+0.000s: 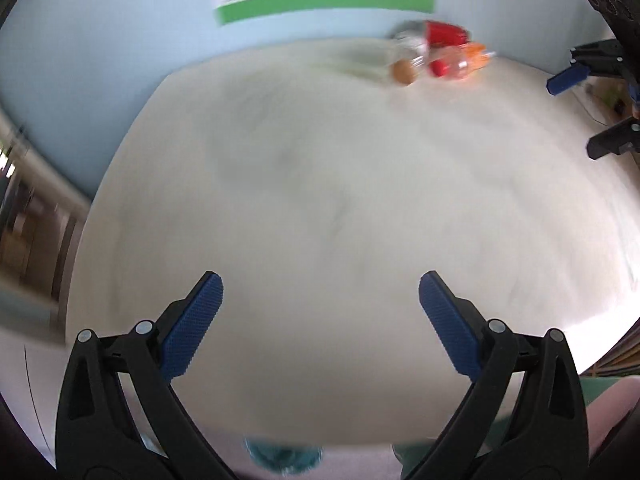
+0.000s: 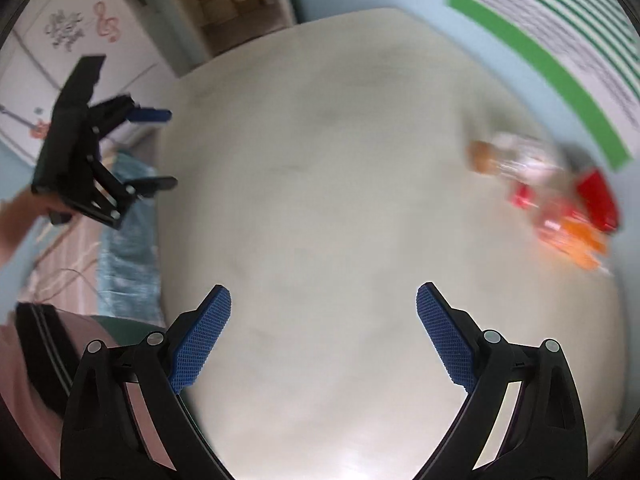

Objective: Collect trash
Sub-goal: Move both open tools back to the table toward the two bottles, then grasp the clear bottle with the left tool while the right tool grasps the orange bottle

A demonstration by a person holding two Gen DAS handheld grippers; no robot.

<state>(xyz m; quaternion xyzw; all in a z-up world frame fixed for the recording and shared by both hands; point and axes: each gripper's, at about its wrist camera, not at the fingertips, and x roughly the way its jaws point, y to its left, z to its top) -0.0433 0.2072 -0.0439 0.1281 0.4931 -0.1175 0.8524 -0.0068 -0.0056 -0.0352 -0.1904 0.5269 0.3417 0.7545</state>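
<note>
Left gripper point(image 1: 320, 312): jaws spread wide, nothing between them, above bare worktop point(image 1: 320, 200).
Right gripper point(image 2: 324, 320): jaws equally wide, empty.
Trash pile point(image 1: 436, 56): clear bottles with brown and red caps, red and orange wrappers, at the far worktop edge near the wall, well apart from both grippers.
Risk, slip: smooth round bottles may squirt out of the jaws.
Risk, scatter: a careless approach may knock neighbouring pieces off the edge.
Risk, collision: both grippers converging on one small pile.

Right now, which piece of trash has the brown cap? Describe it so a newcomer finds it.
Start at the green-banded poster on the wall; below its right end a small trash pile sits at the table's far edge. The clear bottle lies on the pile's left side. Its round brown cap faces the open table; the neighbours are red and orange.
</note>
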